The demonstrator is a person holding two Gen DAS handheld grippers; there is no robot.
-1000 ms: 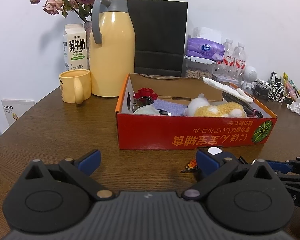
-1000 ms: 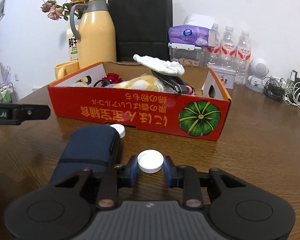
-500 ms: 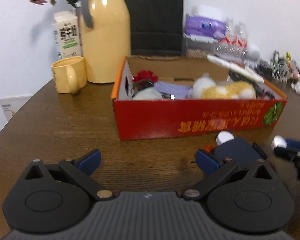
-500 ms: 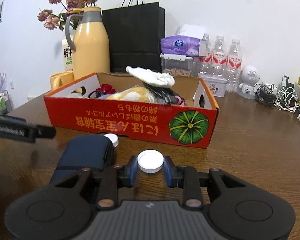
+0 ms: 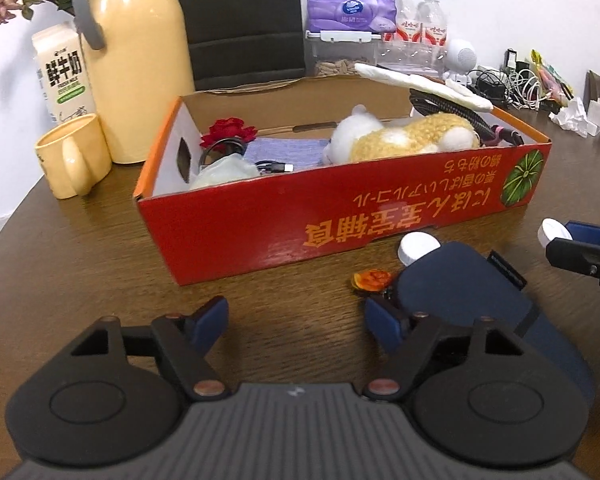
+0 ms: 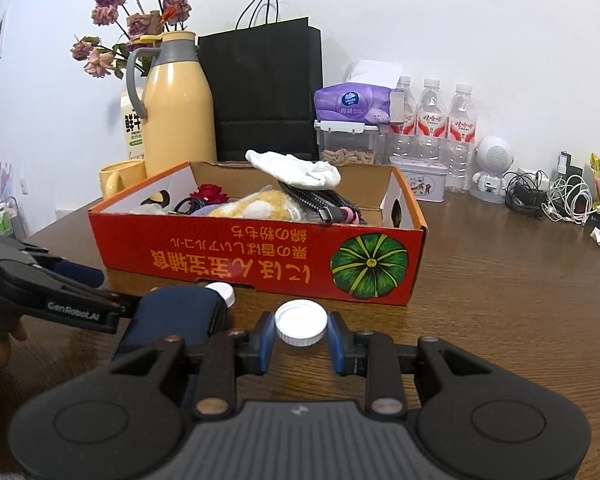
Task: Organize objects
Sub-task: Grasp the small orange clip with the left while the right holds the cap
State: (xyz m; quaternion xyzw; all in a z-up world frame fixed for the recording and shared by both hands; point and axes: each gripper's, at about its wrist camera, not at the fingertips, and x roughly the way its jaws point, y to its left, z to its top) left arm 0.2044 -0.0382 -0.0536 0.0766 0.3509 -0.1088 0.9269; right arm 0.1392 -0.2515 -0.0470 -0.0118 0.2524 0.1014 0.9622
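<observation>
Table (image 5: 80, 264) of dark wood holds a red box (image 5: 340, 216), part filled. Since a second ago the left gripper (image 5: 296, 318) has swung toward the navy pouch (image 5: 480, 296) lying before the box; its jaws are closing on bare table, so a grasp looks to be coming. Right gripper (image 6: 301, 338) stays clamped on a white cap (image 6: 301, 323). The pouch's near end is hidden by gripper bodies. A small orange trinket (image 5: 372, 280) beside it is too small to identify.
</observation>
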